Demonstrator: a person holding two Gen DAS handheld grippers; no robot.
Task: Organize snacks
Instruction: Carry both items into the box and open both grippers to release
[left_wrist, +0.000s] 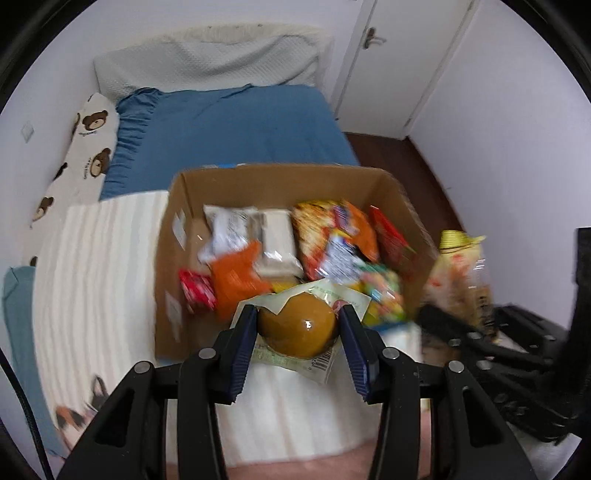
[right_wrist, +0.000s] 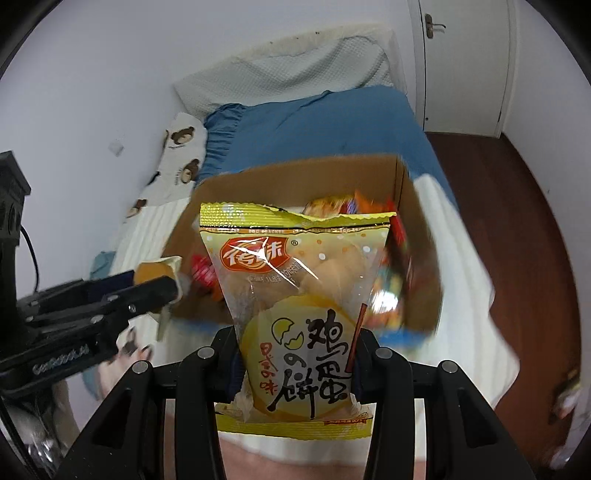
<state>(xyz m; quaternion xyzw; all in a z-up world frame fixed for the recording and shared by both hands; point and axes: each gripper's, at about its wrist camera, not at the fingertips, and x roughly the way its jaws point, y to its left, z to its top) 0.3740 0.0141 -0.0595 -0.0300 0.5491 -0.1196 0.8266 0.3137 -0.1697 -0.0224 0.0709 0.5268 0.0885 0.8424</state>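
A cardboard box (left_wrist: 280, 184) full of several snack packs sits on the bed. My left gripper (left_wrist: 298, 328) is shut on a wrapped round brown bun (left_wrist: 297, 330), held above the box's near edge. In the right wrist view my right gripper (right_wrist: 295, 354) is shut on a yellow egg-cake bag (right_wrist: 295, 295), held upright in front of the same box (right_wrist: 295, 173). The left gripper (right_wrist: 155, 284) with the bun (right_wrist: 151, 271) shows at the left of that view. The yellow bag (left_wrist: 458, 273) also appears at the right of the left wrist view.
The box rests on a white striped blanket (left_wrist: 96, 277) over a blue sheet (left_wrist: 236, 129). A bear-print pillow (left_wrist: 85, 155) lies by the wall at left. Dark wooden floor (right_wrist: 524, 229) and a white door (right_wrist: 465, 62) are to the right.
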